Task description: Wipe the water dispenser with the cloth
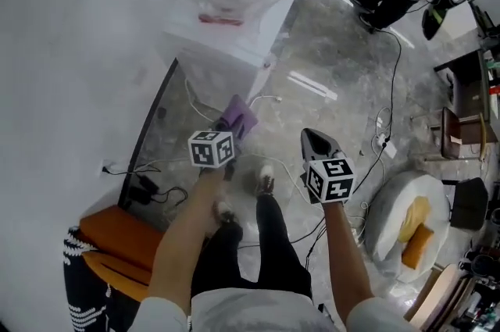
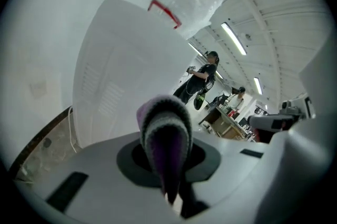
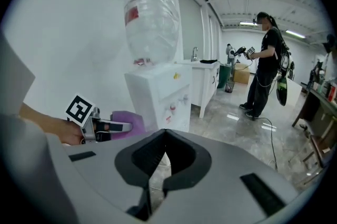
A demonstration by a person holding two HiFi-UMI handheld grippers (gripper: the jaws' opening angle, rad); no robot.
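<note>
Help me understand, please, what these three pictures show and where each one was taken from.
There is no robot here: a person holds a two-jaw tool in each hand. The head view comes from a camera on the person's head and looks steeply down on their arms, legs and the floor. The cubes with square markers are parts of the tools. The other two pictures come from a camera riding on each gripper, looking along its jaws. The left gripper is clamped on a purple cloth, near the white water dispenser with its bottle on top. The right gripper is shut and empty, farther from the dispenser. Cables lie on the floor, and another person stands farther off.
</note>
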